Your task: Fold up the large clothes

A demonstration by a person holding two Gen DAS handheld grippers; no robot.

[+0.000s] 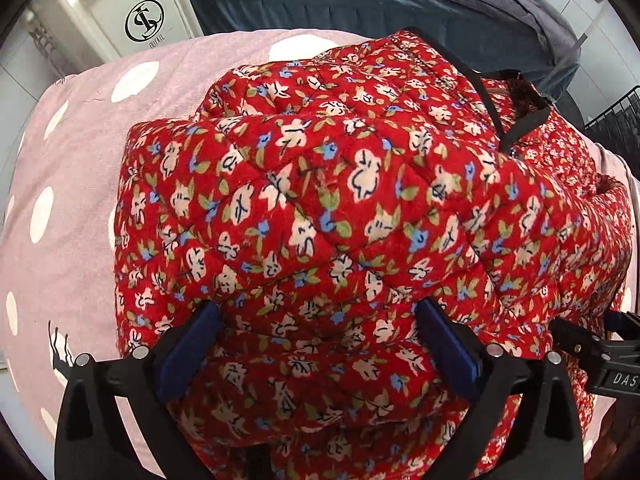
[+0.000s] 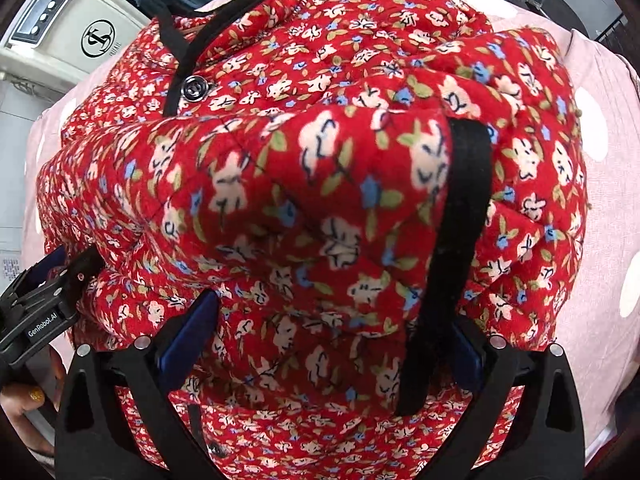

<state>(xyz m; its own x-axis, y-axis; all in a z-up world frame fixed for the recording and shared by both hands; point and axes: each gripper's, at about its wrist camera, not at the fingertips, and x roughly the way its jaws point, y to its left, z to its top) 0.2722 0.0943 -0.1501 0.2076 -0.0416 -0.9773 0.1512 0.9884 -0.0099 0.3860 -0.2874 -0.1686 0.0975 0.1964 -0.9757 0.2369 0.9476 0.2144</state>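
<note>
- Quilted jacket [image 1: 360, 208], one: red with white and blue flowers, black trim [image 2: 460, 216], lying bunched and partly folded on the pink spread [image 1: 72, 184]. It fills both views; its lower edge is cut off by both frames and its full outline cannot be made out.
- Button [image 2: 195, 89], one visible: dark, on the black-edged front. Any others are hidden in the folds.
- Left gripper [image 1: 316, 344], one: jaws spread wide, pointing down onto the jacket, quilting bulging between the two blue pads [image 1: 192, 344]. Whether the pads press the fabric cannot be told.
- Right gripper [image 2: 332, 344], one: jaws set wide, a fold with the black cuff band between them. The right-hand pad is mostly hidden behind the fabric, so a pinch cannot be confirmed.
- Hand [image 2: 24, 408], one partly seen at the frame edge, behind the left gripper's body.
- Pink spread, one: white dots, largely covered by the jacket.
- White appliance [image 1: 120, 12], one: round logo, control panel cut off at the top.
- Dark bedding [image 1: 360, 4], heaped beyond; count unclear.
- Black wire rack [image 1: 616, 120], one corner only.
</note>
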